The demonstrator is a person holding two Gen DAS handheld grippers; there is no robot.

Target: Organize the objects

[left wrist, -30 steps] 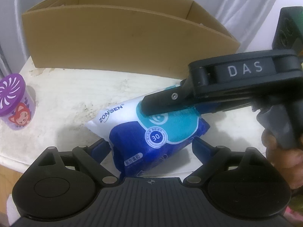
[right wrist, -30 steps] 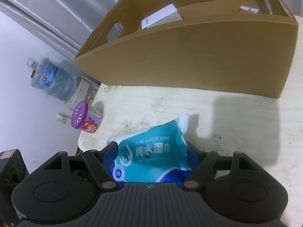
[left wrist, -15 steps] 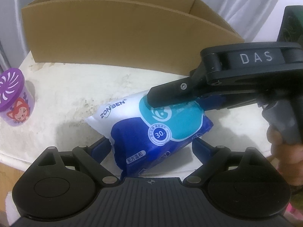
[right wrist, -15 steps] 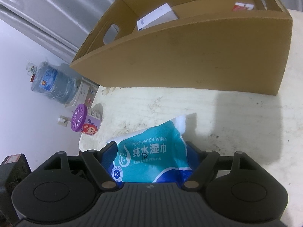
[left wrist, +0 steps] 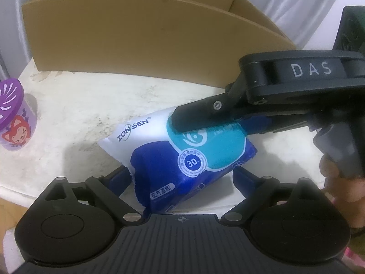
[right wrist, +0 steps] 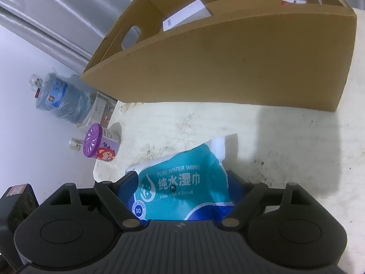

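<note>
White, stained worktop carries a cardboard box at 12 o'clock. Right claw clamps the wipes pack, tilted; left claw spread around it, released.

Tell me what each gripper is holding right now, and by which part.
The right gripper grips the wet wipes pack across its teal-labelled end, lifting it. The left gripper holds nothing; its open fingers flank the pack's lower end.
</note>
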